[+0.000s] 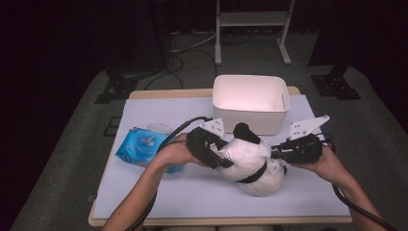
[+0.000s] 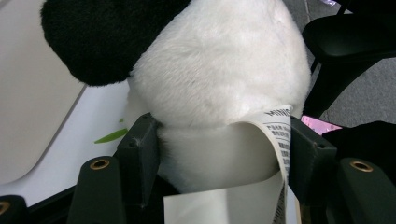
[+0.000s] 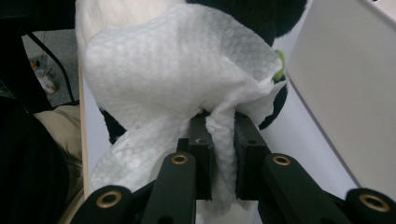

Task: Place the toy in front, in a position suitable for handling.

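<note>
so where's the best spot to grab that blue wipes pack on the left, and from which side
Probably by a long edge of the blue wipes pack, coming straight down from above. It lies flat on the table, soft and thin. The left hand overlaps its right corner, so its left side is freer.

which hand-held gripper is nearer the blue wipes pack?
Left. The left hand-held gripper grips the panda plush, with the blue wipes pack just beyond its hand. The right hand-held gripper, pinching a white wipe, is across the plush.
</note>
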Available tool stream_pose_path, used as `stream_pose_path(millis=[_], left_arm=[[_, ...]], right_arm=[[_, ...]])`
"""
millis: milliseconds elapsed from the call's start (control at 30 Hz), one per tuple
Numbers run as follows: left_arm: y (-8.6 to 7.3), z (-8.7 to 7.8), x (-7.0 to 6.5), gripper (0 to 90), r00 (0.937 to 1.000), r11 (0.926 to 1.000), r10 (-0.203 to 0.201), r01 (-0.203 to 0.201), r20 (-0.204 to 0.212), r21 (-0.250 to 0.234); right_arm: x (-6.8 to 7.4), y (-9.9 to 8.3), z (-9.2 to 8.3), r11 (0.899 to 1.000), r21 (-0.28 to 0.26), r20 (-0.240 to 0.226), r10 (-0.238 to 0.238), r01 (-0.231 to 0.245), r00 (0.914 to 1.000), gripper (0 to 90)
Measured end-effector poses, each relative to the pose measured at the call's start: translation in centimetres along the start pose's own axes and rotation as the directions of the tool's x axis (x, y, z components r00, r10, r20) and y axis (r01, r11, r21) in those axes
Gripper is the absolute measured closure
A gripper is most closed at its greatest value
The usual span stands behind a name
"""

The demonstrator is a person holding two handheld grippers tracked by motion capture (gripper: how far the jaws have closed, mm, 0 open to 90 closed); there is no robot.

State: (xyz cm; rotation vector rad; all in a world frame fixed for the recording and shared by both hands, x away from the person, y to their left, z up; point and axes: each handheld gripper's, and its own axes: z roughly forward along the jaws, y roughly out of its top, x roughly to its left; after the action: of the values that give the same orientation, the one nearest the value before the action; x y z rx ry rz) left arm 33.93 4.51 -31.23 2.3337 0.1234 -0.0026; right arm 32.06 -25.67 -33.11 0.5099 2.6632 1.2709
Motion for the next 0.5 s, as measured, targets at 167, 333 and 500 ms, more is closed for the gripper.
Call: stream_pose_path(millis=[167, 333, 500], left_arm=[[0.7, 0.1, -0.4, 35.9, 0.9997, 0.9997, 0.022, -0.022, -0.009, 0.006], [1.0, 0.2, -0.5, 35.9, 0.9995, 0.9995, 0.028, -0.028, -0.011, 0.012], [1.3, 0.4, -0.7, 35.8, 0.9994, 0.9994, 0.032, -0.032, -0.014, 0.015]], right_arm=[[0.3, 1.0, -1.2, 1.0, -0.004, 0.011, -0.03, 0.03, 0.9995, 79.4], [0.4, 1.9, -1.6, 0.998, 0.007, 0.019, -0.055, 0.054, 0.9983, 79.4], [0.4, 3.3, -1.9, 0.995, 0.034, 0.029, -0.091, 0.09, 0.9954, 79.4]])
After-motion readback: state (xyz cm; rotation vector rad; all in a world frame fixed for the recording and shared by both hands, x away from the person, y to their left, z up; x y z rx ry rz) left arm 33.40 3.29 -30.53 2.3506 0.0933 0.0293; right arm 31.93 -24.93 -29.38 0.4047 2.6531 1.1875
